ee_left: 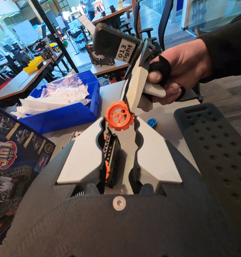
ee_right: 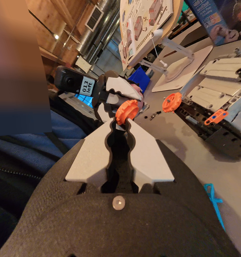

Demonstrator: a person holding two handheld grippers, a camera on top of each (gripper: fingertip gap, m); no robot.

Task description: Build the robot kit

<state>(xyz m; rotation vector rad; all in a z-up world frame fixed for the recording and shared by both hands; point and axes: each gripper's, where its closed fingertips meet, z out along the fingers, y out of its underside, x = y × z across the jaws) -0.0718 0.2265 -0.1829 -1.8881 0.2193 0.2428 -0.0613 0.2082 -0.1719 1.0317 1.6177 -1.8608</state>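
A: Right, in the left wrist view, the left gripper (ee_left: 119, 122) is spreading its fingers wide, and an orange wheel (ee_left: 119, 118) is sitting between the tips. I cannot tell whether they are pinching it. The right gripper (ee_left: 129, 109) is reaching down from ahead and to the right, its fingertips meeting the wheel's rim.

B: And below the fingers?

A: A black beam assembly (ee_left: 111, 157) is lying on the grey table (ee_left: 163, 111). A blue bin (ee_left: 69, 115) of plastic bags is sitting ahead to the left, and one small blue piece (ee_left: 151, 122) just right of the tips.

B: The right wrist view?

A: The right gripper (ee_right: 120, 122) is clamping the wheel (ee_right: 126, 112) by its edge, fingers nearly closed. The left gripper (ee_right: 132, 107) is touching it from beyond.

B: Risks?

A: I judge the grip thin: a rim hold could let the wheel twist out and drop.

B: Counts?

A: Two orange wheels: one held, a second wheel (ee_right: 172, 102) mounted on the grey model (ee_right: 220, 83) ahead to the right. One orange connector (ee_right: 215, 116), one light-blue tool (ee_right: 213, 200).
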